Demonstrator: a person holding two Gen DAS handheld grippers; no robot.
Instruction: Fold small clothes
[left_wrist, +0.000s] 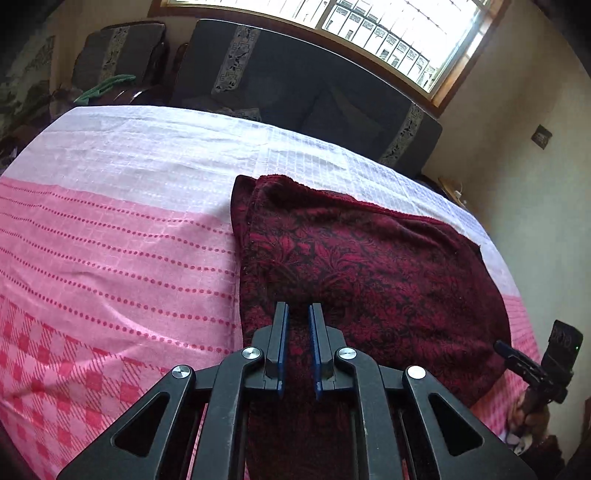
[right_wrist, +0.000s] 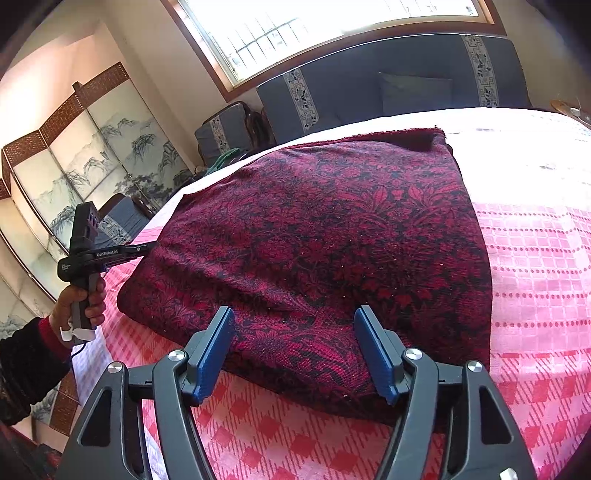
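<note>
A dark red cloth with a black floral pattern (left_wrist: 369, 266) (right_wrist: 332, 229) lies folded into a thick rectangle on the pink bed sheet (left_wrist: 110, 258). My left gripper (left_wrist: 298, 314) sits at the cloth's left edge, jaws drawn narrow with the fabric between them. From the right wrist view its tips (right_wrist: 149, 246) meet at that edge, which is slightly raised. My right gripper (right_wrist: 295, 328) stands wide open over the near edge, its blue pads (right_wrist: 218, 343) apart from the fabric. It also shows at the far right of the left wrist view (left_wrist: 502, 347).
The sheet (right_wrist: 535, 258) turns white toward the far side. A dark blue sofa (left_wrist: 295, 85) (right_wrist: 369, 81) stands behind the bed under a bright window. A painted folding screen (right_wrist: 92, 158) lines the left wall. A person's hand (right_wrist: 79, 299) holds the left gripper's handle.
</note>
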